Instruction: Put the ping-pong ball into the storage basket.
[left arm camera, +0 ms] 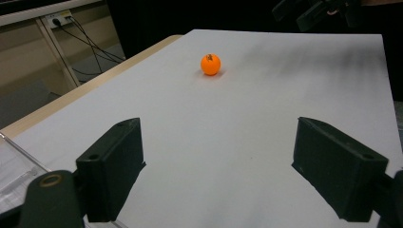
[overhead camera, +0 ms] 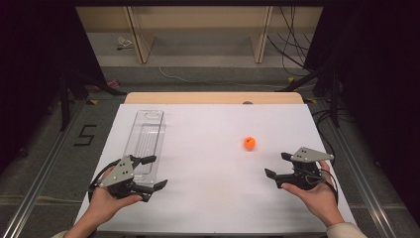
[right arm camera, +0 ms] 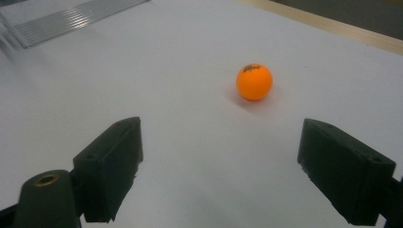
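An orange ball (overhead camera: pixel 249 143) lies on the white table sheet (overhead camera: pixel 208 198), right of centre. It shows far ahead in the left gripper view (left arm camera: pixel 210 64) and closer in the right gripper view (right arm camera: pixel 254 81). A clear plastic tray (overhead camera: pixel 145 141) lies lengthwise at the left side of the sheet. My left gripper (overhead camera: pixel 154 172) is held at the tray's near end, open, with nothing between its jaws. My right gripper (overhead camera: pixel 278 164) is held near the right edge, below and right of the ball, open and empty too.
The white sheet covers a wooden table whose far edge (overhead camera: pixel 213 97) shows bare. Beyond it stand wooden shelf legs (overhead camera: pixel 136 34) and loose cables (overhead camera: pixel 292 49) on the floor. The other gripper (left arm camera: pixel 313 9) shows at the top of the left gripper view.
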Action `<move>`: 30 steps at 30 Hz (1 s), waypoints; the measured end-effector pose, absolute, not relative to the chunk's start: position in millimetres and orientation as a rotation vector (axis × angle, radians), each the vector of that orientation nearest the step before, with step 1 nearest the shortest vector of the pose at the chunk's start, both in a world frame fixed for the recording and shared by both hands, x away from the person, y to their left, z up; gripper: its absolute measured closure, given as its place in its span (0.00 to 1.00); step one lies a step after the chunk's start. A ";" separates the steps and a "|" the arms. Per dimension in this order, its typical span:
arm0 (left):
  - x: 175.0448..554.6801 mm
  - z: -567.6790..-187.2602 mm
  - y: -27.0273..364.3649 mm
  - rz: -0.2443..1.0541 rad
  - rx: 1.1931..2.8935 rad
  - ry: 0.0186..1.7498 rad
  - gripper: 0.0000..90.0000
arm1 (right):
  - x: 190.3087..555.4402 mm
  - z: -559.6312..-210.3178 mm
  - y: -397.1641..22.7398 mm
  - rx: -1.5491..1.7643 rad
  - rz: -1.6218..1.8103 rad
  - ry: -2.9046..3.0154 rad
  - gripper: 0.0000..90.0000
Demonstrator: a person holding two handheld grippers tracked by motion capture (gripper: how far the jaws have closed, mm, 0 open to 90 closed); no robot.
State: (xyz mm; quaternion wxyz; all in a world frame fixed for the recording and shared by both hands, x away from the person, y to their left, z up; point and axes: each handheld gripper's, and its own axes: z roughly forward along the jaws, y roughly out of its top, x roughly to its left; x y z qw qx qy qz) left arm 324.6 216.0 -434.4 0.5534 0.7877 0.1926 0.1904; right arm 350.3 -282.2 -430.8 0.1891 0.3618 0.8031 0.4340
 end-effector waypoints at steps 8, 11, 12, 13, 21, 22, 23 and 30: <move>324.0 -434.0 216.2 0.450 1.864 0.451 0.19 | 350.9 -430.6 -282.3 1.014 1.217 2.249 0.18; 324.0 -434.1 216.0 0.449 1.864 0.451 0.19 | 351.8 -430.7 -282.5 1.015 1.214 2.245 0.18; 324.1 -434.2 215.8 0.449 1.864 0.450 0.19 | 353.2 -431.0 -282.8 1.018 1.213 2.242 0.18; 324.0 -434.1 215.7 0.450 1.865 0.449 0.19 | 354.1 -431.0 -283.0 1.018 1.210 2.239 0.18; 323.9 -434.0 215.6 0.450 1.867 0.447 0.19 | 359.9 -432.3 -279.7 1.012 1.206 2.234 0.18; 323.9 -434.0 215.6 0.450 1.866 0.447 0.19 | 361.7 -432.7 -277.6 1.007 1.202 2.235 0.18; 323.9 -434.0 215.6 0.450 1.866 0.447 0.19 | 362.6 -432.8 -276.7 1.004 1.199 2.235 0.18; 323.8 -434.0 215.3 0.449 1.868 0.444 0.19 | 368.8 -434.7 -274.1 0.993 1.189 2.236 0.18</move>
